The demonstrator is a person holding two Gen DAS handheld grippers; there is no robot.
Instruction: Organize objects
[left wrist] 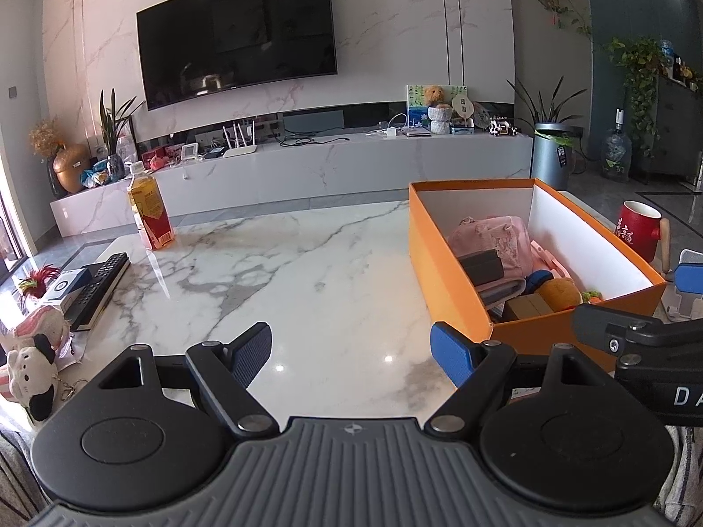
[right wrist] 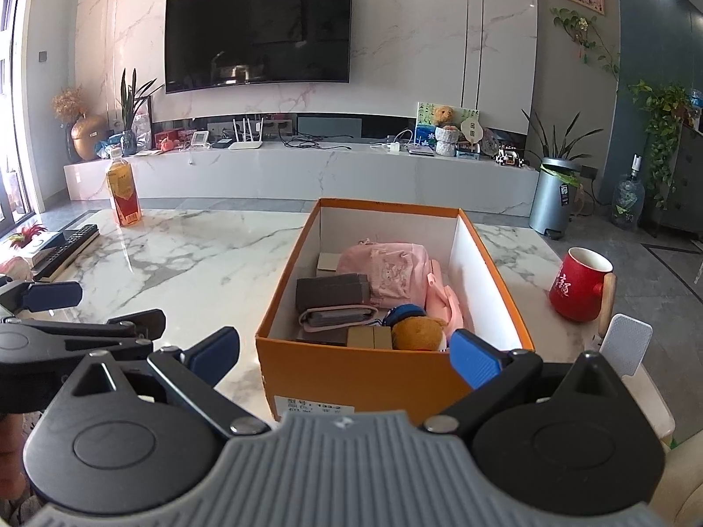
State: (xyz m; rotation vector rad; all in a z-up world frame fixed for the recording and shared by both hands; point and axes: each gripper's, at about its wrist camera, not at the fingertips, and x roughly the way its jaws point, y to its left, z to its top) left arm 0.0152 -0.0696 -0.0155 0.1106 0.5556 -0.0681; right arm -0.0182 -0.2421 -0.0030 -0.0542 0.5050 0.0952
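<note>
We count one orange box (right wrist: 373, 373) on the marble table (right wrist: 211, 263), and inside it one pink pouch (right wrist: 391, 272), one dark grey block (right wrist: 331, 292), one pink-edged wallet (right wrist: 338, 318), one tan block (right wrist: 369, 337) and one brown plush toy (right wrist: 417, 333). Outside the box the table carries one bottle of amber drink (right wrist: 123, 193), one red mug (right wrist: 577, 285) and one black remote control (right wrist: 66, 250). We see two grippers, the left gripper (left wrist: 351, 353) and the right gripper (right wrist: 345, 351), each with two blue-padded fingers.

Daylight enters from the window (right wrist: 11, 88) far left of the jaws, overexposing that edge. Ceiling lamps leave small glare spots on the marble table (left wrist: 307, 290) between the jaws. Fisheye bends the television (left wrist: 237, 39); focus stays sharp.
</note>
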